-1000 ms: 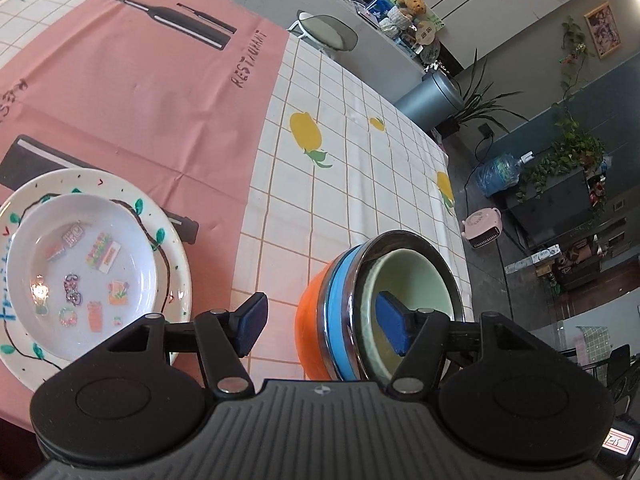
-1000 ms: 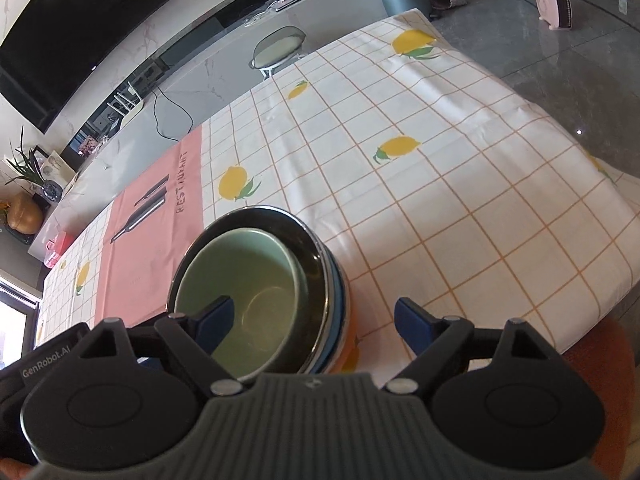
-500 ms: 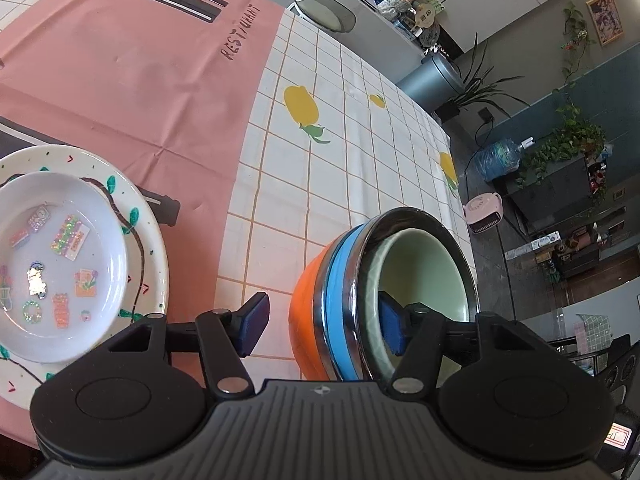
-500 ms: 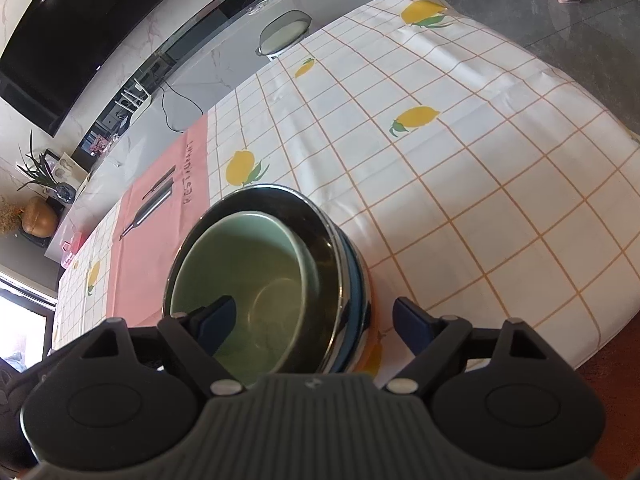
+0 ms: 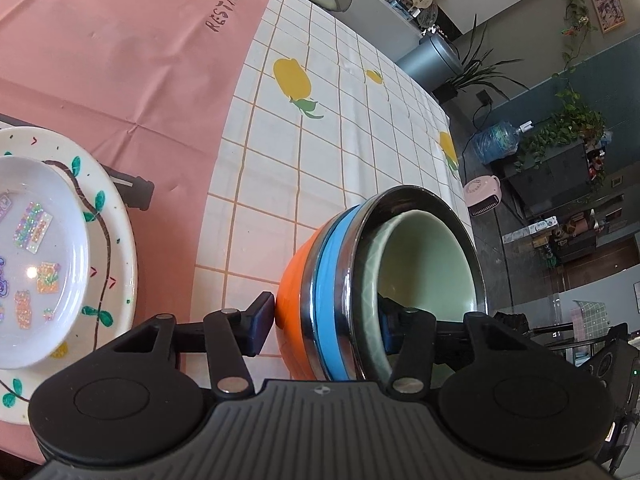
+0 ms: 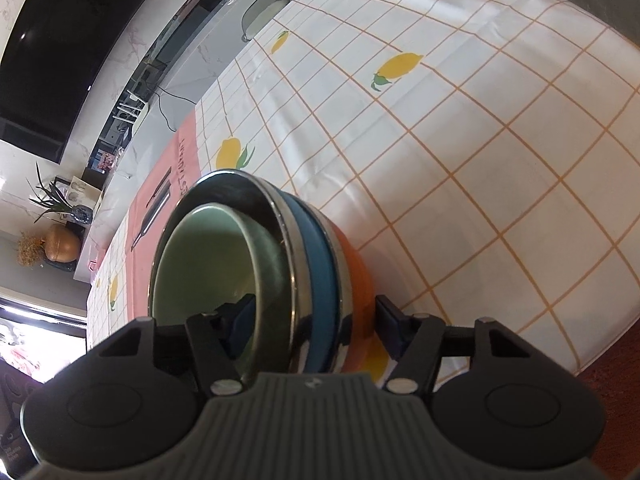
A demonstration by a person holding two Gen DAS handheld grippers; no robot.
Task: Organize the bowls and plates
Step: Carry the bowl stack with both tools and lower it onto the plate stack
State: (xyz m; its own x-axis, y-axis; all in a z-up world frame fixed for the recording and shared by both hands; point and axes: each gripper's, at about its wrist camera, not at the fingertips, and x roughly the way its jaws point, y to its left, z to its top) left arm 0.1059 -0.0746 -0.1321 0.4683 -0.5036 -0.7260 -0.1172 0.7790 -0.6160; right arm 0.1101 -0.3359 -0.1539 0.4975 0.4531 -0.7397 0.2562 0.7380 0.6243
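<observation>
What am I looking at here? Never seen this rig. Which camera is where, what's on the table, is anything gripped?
No robot arm: a person carries a two-finger gripper in each hand, and each has a fisheye camera looking along its fingers. The black shapes at the bottom of each picture are the gripper itself.

In the left view, the left gripper straddles one wall of a stack of bowls: one finger against the orange outside, one inside the green bowl. In the right view, the right gripper straddles another part of the same stack. Both sets of jaws have just been closing and seem to touch the stack.

The stack sits on a checked tablecloth with lemon prints. Beside it are a painted plate with a white dish on it.
</observation>
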